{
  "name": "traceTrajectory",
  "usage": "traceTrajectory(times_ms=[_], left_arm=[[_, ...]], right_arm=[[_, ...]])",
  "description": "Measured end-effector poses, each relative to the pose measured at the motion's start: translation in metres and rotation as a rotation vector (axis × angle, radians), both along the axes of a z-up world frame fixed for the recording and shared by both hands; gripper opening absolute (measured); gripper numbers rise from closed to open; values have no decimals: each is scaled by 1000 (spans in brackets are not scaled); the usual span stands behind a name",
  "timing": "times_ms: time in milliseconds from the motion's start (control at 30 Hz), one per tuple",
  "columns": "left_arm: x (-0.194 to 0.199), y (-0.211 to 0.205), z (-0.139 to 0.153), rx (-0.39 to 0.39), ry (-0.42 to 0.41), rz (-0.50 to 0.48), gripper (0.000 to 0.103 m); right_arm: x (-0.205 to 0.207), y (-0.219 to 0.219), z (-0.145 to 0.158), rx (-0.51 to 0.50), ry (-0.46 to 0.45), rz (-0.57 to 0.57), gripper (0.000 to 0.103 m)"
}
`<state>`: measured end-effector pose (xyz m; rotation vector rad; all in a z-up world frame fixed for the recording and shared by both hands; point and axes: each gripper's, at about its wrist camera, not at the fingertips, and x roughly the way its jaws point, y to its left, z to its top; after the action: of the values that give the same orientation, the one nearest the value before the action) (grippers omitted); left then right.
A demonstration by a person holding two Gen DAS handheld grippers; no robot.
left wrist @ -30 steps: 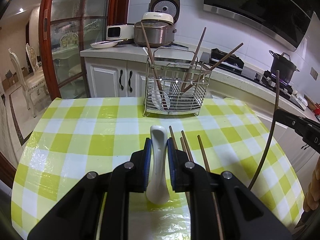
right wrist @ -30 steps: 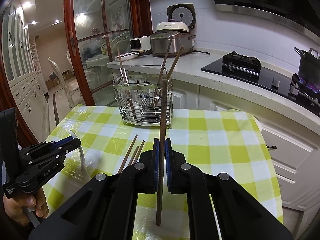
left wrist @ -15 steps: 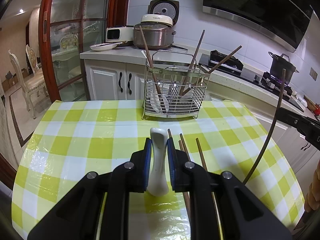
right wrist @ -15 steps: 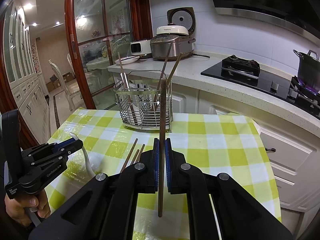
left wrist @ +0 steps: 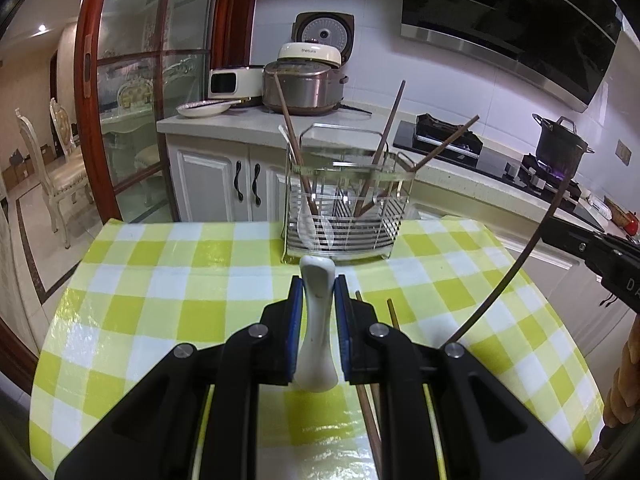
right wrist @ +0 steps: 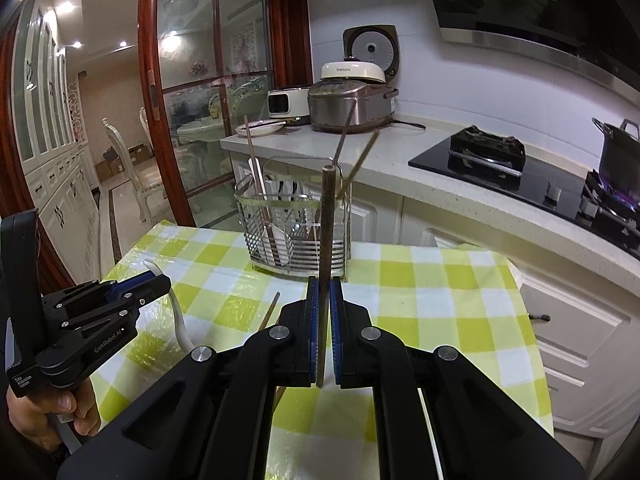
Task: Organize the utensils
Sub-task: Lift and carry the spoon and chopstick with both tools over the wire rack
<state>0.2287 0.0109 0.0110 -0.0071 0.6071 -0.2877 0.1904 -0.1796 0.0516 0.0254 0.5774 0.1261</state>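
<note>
Presently the left gripper is clenched on an upright white ceramic spoon and the right gripper on a vertical dark wooden chopstick, both level above the checked table, with the wire utensil basket at 12 o'clock.

Both fisheye views are evenly lit by indoor light and mostly sharp. Straight lines bow strongly toward the edges, and black corners frame each round picture. Ceiling spotlights glow as small white dots in the far room. Shiny glare patches sit on the checked tablecloth, strongest near its lower edge. The glass door carries soft reflections. The range hood stays dark. Shadows are faint and soft.
</note>
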Motion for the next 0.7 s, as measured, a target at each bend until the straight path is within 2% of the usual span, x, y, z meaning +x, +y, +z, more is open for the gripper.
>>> traceTrajectory(times_ms=[367, 700], left_arm=[[23, 0, 37, -10, -54, -19, 16], [56, -11, 102, -20, -149, -50, 16]], right_arm=[[29, 7, 31, -1, -22, 37, 7], [67, 23, 96, 7, -91, 96, 7]])
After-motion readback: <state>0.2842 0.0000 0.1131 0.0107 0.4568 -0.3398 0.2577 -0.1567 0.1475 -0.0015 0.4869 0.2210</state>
